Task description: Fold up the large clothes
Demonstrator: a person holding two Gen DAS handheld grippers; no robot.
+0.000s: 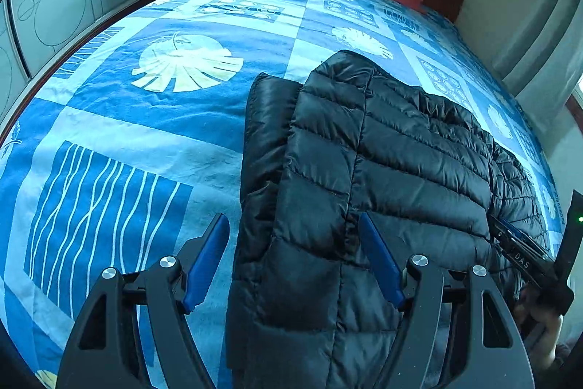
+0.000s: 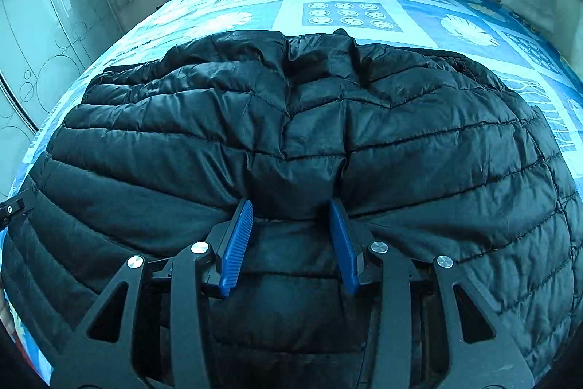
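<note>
The black puffer jacket [image 2: 291,133] looks light, squashy and slick. Left tongs [image 1: 294,232] gape over its side edge; right tongs [image 2: 290,217] stand apart around a puffed ridge. Best gripped at stitched hems or seams, probably.

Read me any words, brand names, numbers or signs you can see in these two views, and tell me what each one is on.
"DAS": white letters on the black body of the right gripper, seen at the right edge of the left wrist view.

No other text is readable. The black puffer jacket shows no label, and the blue bedspread carries only leaf, line and circle patterns.
</note>
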